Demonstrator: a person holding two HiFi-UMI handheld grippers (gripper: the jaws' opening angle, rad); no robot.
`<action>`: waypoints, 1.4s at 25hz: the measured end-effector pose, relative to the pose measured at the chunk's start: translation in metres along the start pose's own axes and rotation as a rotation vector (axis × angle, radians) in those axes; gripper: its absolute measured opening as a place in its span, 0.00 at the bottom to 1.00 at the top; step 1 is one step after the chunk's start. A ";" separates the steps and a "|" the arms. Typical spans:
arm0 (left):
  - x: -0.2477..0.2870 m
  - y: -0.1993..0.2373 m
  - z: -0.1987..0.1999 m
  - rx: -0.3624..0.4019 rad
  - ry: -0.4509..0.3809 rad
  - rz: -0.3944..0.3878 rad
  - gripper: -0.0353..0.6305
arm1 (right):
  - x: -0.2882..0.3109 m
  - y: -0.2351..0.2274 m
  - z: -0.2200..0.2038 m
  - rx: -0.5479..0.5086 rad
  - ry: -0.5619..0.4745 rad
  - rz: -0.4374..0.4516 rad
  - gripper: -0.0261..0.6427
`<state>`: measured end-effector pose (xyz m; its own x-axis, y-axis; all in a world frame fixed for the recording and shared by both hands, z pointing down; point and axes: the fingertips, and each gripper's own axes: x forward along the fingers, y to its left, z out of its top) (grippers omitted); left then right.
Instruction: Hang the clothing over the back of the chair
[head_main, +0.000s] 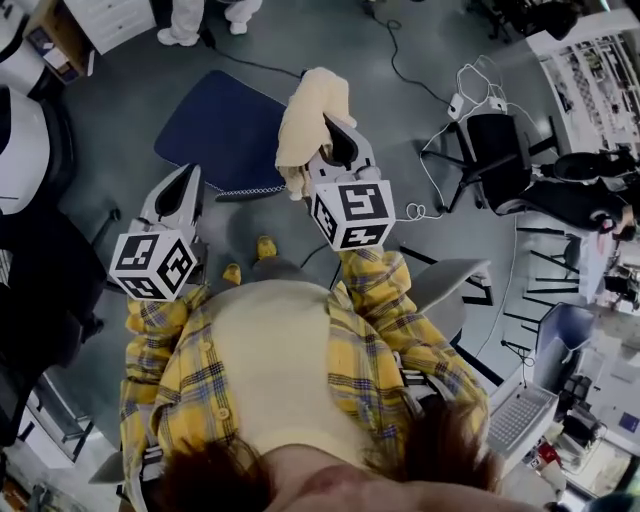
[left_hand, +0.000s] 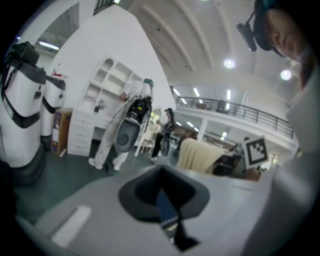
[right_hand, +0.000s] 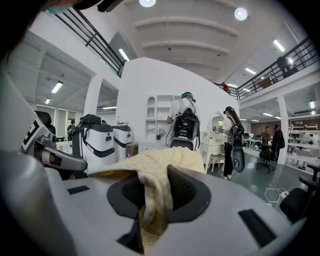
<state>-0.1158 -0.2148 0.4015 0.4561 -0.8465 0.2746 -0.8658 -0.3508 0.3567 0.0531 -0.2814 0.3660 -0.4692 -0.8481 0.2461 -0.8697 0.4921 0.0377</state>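
The floor (head_main: 120, 150) is grey, with a cable (head_main: 400, 65) and a black office chair (head_main: 495, 155) on it. White shelves (right_hand: 157, 117) stand at the far wall. The right gripper (head_main: 338, 140) is clamped on the cream cloth (head_main: 310, 105), held in the air near a dark blue seat (head_main: 225, 125). The left gripper (head_main: 185, 180) has its jaws slightly apart, with nothing between them. The frame of the seat is hard to make out.

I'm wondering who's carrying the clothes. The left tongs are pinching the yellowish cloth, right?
Not quite. It is the right tongs that are pinching the yellowish cloth, as the right gripper view shows. The left tongs have nothing between them.
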 end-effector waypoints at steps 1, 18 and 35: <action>0.002 0.000 -0.001 0.001 0.003 0.001 0.06 | 0.006 0.005 -0.002 -0.014 0.011 0.019 0.16; 0.035 -0.009 -0.008 0.036 0.075 -0.053 0.06 | 0.071 0.052 -0.065 -0.179 0.255 0.227 0.16; 0.077 -0.039 -0.033 0.148 0.231 -0.151 0.11 | 0.074 0.081 -0.097 -0.500 0.385 0.344 0.19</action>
<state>-0.0397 -0.2527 0.4384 0.6017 -0.6731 0.4300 -0.7977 -0.5343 0.2797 -0.0368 -0.2850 0.4811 -0.5363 -0.5447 0.6447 -0.4645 0.8283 0.3133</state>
